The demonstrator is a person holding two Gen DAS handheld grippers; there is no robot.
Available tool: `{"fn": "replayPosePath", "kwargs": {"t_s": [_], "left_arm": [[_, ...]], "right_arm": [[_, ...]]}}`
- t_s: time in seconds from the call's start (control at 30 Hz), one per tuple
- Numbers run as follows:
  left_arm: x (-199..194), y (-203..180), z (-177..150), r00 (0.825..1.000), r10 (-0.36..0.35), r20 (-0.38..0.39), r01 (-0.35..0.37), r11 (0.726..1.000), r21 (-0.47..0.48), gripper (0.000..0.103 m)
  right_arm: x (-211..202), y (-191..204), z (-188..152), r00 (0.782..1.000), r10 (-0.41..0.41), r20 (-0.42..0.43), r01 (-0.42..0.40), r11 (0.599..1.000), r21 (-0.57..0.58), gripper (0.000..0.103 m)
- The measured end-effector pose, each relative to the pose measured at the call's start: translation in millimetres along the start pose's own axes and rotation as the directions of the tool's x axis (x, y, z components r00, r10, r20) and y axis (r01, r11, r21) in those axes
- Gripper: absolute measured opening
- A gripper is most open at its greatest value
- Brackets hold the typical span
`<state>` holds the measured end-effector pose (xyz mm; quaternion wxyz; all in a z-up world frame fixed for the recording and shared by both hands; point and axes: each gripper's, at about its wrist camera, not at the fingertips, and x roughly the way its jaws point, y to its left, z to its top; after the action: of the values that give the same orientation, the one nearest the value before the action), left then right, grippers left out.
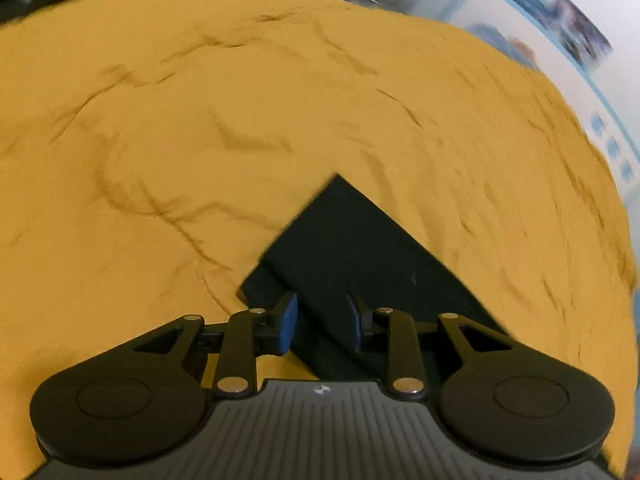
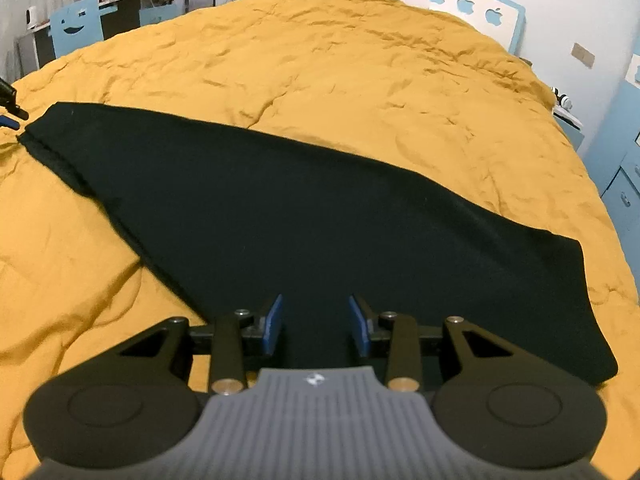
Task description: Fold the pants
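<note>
Black pants (image 2: pixel 320 216) lay flat on the yellow bed (image 2: pixel 320 60), apparently doubled leg over leg, with the crosswise folds judged still to come. Left gripper (image 1: pixel 322 322) hung over their narrow end, right gripper (image 2: pixel 316 326) over the wide end; both jaws stood partly open, empty. Bare blanket surrounded the pants.

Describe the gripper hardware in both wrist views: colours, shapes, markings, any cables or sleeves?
Both match. The left gripper and right gripper each have blue pads on black fingers, black linkage bars with silver and brass-coloured pivot pins, and two round black discs flanking a grey ribbed body with a small white logo. No cables, hands or sleeves are in view.
</note>
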<state>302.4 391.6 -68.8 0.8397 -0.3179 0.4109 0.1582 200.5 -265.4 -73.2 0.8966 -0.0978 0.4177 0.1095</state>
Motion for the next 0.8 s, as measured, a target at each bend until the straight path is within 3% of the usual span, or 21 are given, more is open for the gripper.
{"fn": "replayPosePath", "kwargs": {"t_s": [0.2, 0.27, 0.33, 0.7, 0.8], "left_arm": [[15.3, 10.6, -2.4, 1.000, 0.027, 0.007, -0.026, 0.995, -0.091, 0.033], [15.6, 10.4, -3.2, 0.999, 0.028, 0.024, -0.026, 0.995, -0.095, 0.010], [15.2, 10.4, -2.9, 0.999, 0.029, 0.031, -0.026, 0.995, -0.100, 0.001], [10.1, -6.8, 5.2, 0.997, 0.035, 0.076, -0.033, 0.999, -0.025, 0.000], [8.9, -9.2, 6.4, 0.996, 0.038, 0.078, -0.037, 0.999, -0.013, 0.000]], "right_arm": [[-9.6, -0.2, -4.2, 1.000, -0.022, -0.012, 0.022, 1.000, -0.002, 0.033], [-11.9, -0.6, -3.8, 1.000, -0.018, -0.012, 0.018, 1.000, -0.004, 0.033], [-14.4, 1.5, -4.9, 1.000, -0.012, -0.017, 0.012, 1.000, -0.016, 0.033], [-21.4, 44.6, -13.6, 0.999, 0.033, -0.034, -0.040, 0.975, -0.218, 0.033], [-13.6, 58.5, -14.1, 0.999, 0.031, -0.028, -0.038, 0.955, -0.294, 0.027]]}}
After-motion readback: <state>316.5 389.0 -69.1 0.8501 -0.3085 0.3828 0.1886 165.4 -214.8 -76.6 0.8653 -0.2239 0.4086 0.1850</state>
